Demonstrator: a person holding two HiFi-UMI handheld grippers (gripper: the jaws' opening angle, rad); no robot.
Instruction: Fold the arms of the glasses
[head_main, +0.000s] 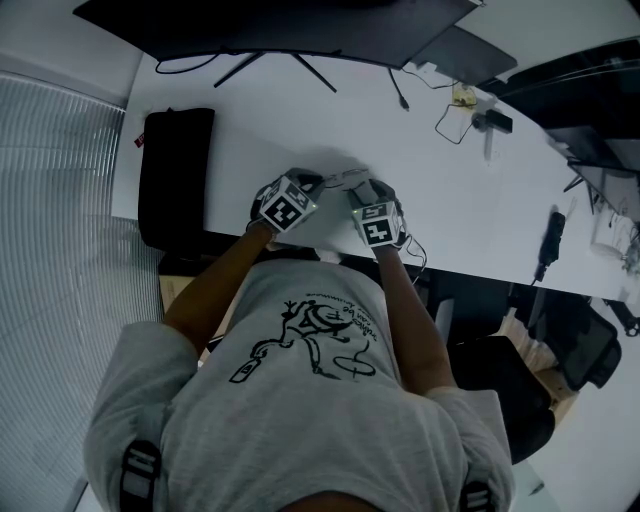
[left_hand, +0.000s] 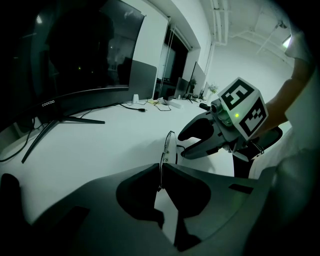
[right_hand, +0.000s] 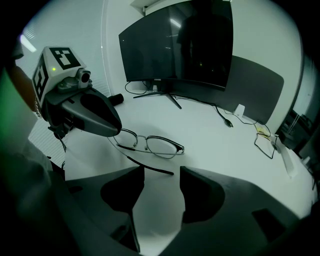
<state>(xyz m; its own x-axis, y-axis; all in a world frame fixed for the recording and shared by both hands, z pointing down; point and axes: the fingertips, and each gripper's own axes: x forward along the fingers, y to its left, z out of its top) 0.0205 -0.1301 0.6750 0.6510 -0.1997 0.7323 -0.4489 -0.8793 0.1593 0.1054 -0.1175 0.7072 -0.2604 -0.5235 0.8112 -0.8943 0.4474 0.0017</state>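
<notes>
Both grippers point steeply down, side by side at the table's (right_hand: 215, 135) near edge (marker cubes uppermost); left gripper (left_hand: 160, 170) jaws are clamped on one end of the glasses (right_hand: 155, 145); right gripper (right_hand: 162, 175) jaws stand apart, gripping nothing; one unfolded arm (right_hand: 150, 166) lies just ahead of their gap.

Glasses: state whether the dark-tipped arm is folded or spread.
Partly folded: the dark-tipped arm slants across behind the glasses, its tip not yet against them.
</notes>
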